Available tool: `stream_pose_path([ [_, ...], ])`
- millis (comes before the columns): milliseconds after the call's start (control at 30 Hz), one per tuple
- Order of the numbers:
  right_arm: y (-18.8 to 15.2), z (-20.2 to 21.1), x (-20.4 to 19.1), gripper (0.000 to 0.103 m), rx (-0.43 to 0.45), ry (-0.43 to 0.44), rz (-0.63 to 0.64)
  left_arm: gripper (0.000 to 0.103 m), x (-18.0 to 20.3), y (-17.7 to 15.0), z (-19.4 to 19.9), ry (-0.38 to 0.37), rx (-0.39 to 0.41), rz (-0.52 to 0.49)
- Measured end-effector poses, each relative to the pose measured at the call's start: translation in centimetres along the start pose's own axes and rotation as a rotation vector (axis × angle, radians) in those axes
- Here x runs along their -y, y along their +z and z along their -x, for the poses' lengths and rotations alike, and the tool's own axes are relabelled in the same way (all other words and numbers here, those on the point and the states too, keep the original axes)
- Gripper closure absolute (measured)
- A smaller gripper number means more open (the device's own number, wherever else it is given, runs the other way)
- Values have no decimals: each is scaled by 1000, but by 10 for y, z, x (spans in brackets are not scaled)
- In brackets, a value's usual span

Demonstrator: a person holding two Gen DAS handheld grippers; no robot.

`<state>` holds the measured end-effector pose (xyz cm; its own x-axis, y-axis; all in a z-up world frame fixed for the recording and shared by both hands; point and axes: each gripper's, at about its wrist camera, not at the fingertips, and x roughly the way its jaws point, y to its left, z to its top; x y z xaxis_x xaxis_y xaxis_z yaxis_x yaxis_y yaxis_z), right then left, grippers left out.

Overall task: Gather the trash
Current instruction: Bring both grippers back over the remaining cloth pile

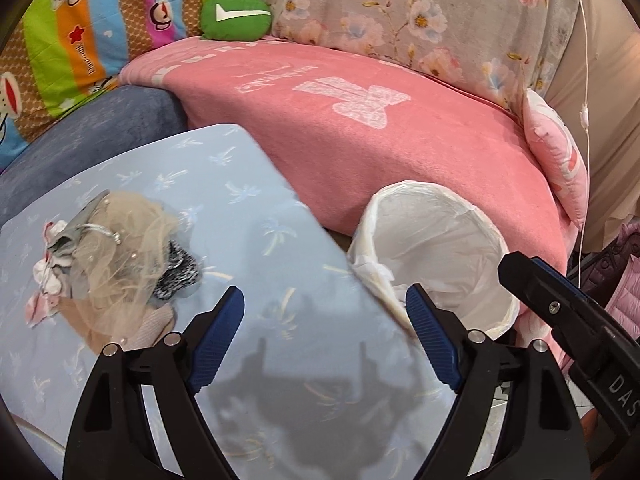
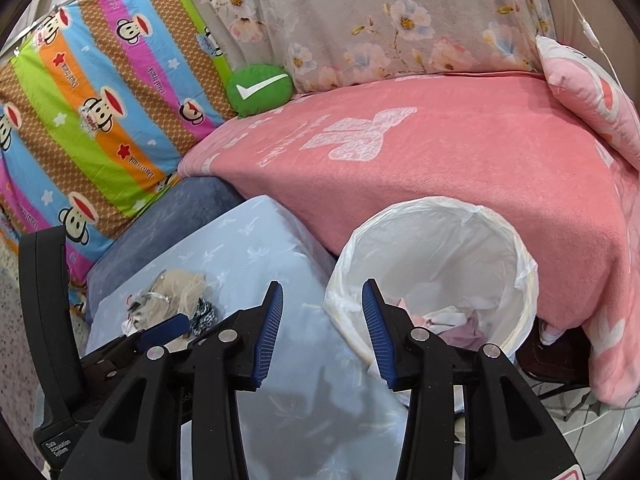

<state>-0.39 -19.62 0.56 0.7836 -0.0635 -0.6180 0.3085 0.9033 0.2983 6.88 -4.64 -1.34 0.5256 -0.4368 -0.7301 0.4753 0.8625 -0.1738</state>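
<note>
Right wrist view first, biggest to smallest: pink blanket (image 2: 460,184) over the sofa at the back, pale blue table top (image 2: 256,248) in front of it, white-lined bin (image 2: 436,264) wedged between the two with some crumpled scraps already at the bottom. What's left to collect is the trash pile (image 1: 112,256) on the far left of the table: beige netting, a grey-white wad, a black-and-white speckled piece, pink bits, all tangled together and well apart from the bin. My right gripper (image 2: 322,328) hangs over the table edge by the bin rim, jaws parted with nothing between them, so released. My left gripper (image 1: 325,336) is spread wide over bare table, also empty, with the pile off to its left. Risks as I judge them: the netting is loose and snaggy, so a pinch may lift only one layer and drag or scatter the rest across the table or off its far edge; small pink scraps could stay behind unnoticed. The bin liner (image 1: 436,240) is slack and folded over the rim, so a jaw passing close could catch it and tip or pull the bin. The two tools sit close together, so a crossing move could clash them. Pose: both grippers pitch downward, side by side, left aimed at table, right straddling table edge and bin.
</note>
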Motion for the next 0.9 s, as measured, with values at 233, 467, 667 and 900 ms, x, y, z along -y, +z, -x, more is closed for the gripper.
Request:
stream_pose_path([
  [233,-10,-10,-22,59,-31,22,30,22,-35,-11,3,58,-10,57],
  [467,-18,-22,-46,58,-64,42,73,21,-71,-24,9,98,-14,123],
  [667,-26,-36,-72,58,-101,64,115,18,-103,-37,11,126,-38,190],
  [900,-32,-61,-110,52,-134,99,163,16,-140,-46,17,152,-41,257],
])
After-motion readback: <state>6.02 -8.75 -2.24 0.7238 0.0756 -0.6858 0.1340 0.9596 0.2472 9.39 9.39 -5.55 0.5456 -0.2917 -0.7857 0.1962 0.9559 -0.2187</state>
